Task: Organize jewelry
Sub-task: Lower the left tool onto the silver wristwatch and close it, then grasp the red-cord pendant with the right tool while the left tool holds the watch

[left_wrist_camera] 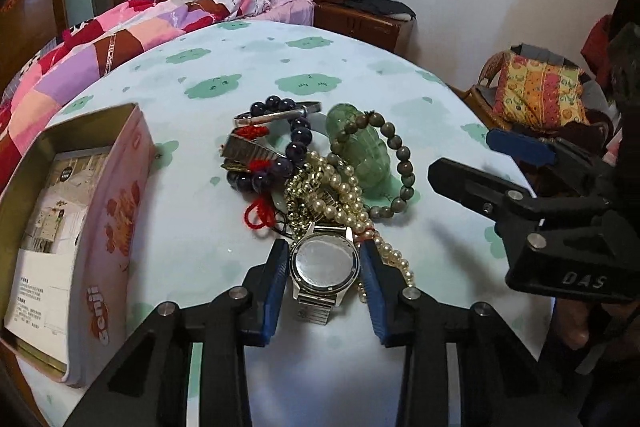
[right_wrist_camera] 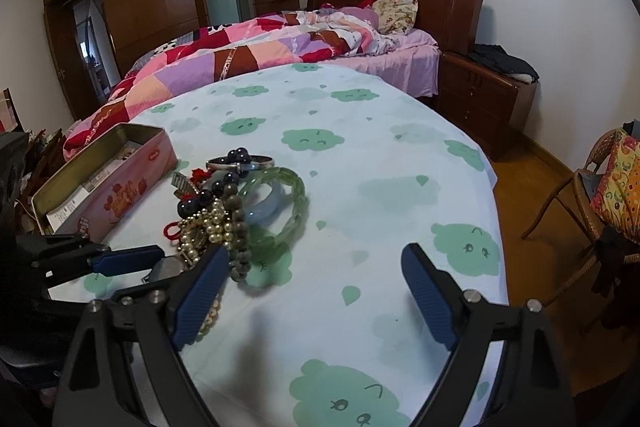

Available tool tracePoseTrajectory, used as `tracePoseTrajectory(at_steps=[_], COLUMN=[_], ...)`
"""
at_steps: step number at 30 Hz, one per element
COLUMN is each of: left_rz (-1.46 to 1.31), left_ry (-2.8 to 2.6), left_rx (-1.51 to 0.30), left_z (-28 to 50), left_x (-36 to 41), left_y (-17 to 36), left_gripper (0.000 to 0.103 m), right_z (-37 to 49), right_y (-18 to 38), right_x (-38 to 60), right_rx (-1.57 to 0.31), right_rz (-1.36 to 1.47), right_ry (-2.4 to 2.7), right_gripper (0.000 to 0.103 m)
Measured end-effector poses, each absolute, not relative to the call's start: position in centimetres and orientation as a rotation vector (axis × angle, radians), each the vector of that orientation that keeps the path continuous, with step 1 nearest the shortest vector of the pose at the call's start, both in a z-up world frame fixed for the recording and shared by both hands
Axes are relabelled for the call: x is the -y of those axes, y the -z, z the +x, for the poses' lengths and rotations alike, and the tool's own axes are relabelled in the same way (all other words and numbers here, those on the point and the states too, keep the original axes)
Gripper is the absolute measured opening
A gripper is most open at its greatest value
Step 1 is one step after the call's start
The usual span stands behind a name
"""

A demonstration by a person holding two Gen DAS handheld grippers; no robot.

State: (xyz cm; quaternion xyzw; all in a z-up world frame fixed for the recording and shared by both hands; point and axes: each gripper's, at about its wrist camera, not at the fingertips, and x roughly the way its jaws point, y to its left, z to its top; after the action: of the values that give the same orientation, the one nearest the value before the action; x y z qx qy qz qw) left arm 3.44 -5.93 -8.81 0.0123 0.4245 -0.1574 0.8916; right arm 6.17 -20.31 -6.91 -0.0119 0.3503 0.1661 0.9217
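Note:
A silver wristwatch (left_wrist_camera: 323, 263) lies at the near end of a jewelry pile on the table. My left gripper (left_wrist_camera: 325, 255) has its blue pads on both sides of the watch case, closed on it. The pile holds a pearl necklace (left_wrist_camera: 344, 187), a dark bead bracelet (left_wrist_camera: 294, 143), a grey-green bead bracelet (left_wrist_camera: 394, 163), a green bangle (left_wrist_camera: 360, 143) and a silver bangle (left_wrist_camera: 276, 115). My right gripper (right_wrist_camera: 316, 267) is open and empty over the cloth, right of the pile (right_wrist_camera: 224, 211). It also shows in the left wrist view (left_wrist_camera: 472, 163).
An open pink tin box (left_wrist_camera: 80, 227) with a booklet inside stands left of the pile, also in the right wrist view (right_wrist_camera: 108, 179). The table (right_wrist_camera: 380, 147) has a cloud-print cloth. A bed (right_wrist_camera: 280, 43) stands behind, a wicker chair (right_wrist_camera: 592, 195) at right.

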Motion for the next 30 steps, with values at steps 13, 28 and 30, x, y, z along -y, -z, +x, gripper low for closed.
tracePoseTrajectory(at_steps=[13, 28, 30], left_rz=[-0.041, -0.081, -0.089], left_ry=[0.266, 0.253, 0.249], left_rx=[-0.726, -0.665, -0.655], left_z=[1.7, 1.3, 1.1], left_x=[2.5, 1.2, 0.9], left_y=[4.7, 3.2, 2.8], left_gripper=[0.037, 0.037, 0.037], right_z=[6.9, 8.2, 7.9], right_y=[6.8, 7.9, 7.4], right_x=[18.6, 16.7, 16.9], right_rx=[-0.726, -0.796, -0.773], right_rz=[-0.060, -0.097, -0.085], right_ry=[-0.419, -0.528, -0.530], right_gripper=[0.076, 0.012, 0.012])
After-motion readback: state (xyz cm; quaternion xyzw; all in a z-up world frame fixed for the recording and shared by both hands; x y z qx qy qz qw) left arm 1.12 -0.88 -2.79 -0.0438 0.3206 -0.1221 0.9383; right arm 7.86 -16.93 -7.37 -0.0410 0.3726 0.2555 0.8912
